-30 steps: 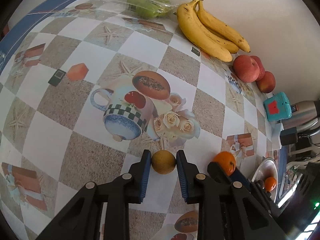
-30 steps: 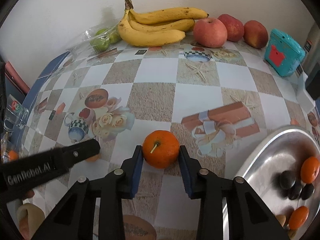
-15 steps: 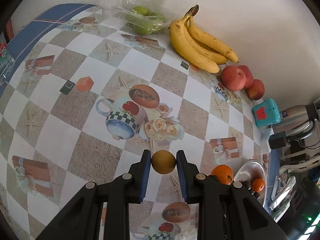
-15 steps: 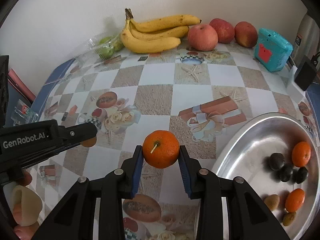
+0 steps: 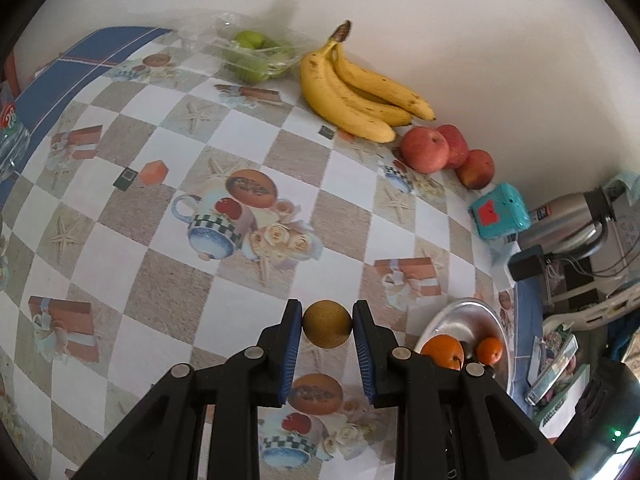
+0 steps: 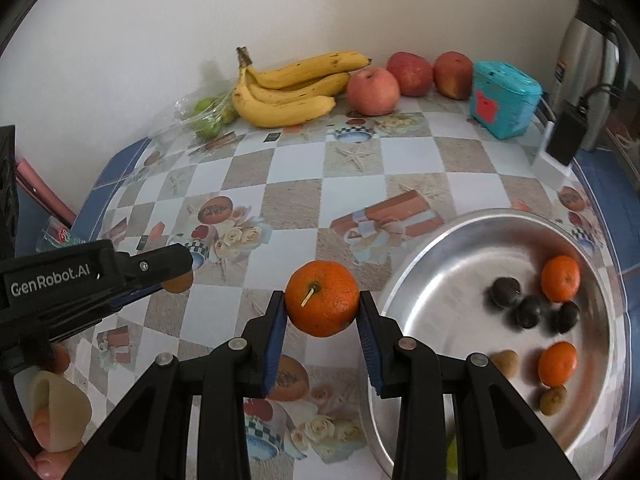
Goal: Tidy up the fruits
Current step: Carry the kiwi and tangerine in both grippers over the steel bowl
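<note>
Both grippers have risen clear of the tablecloth over the past second, each carrying its fruit along. The left gripper stays clamped on a small brownish-yellow fruit, now well above the cloth. The right gripper stays clamped on an orange, with the steel bowl now much fuller in its view, just to the right of its jaws. That bowl already holds small oranges, dark plums and brownish fruits. Judging by this, both picks have succeeded and the carry toward the bowl is under way; release remains.
</note>
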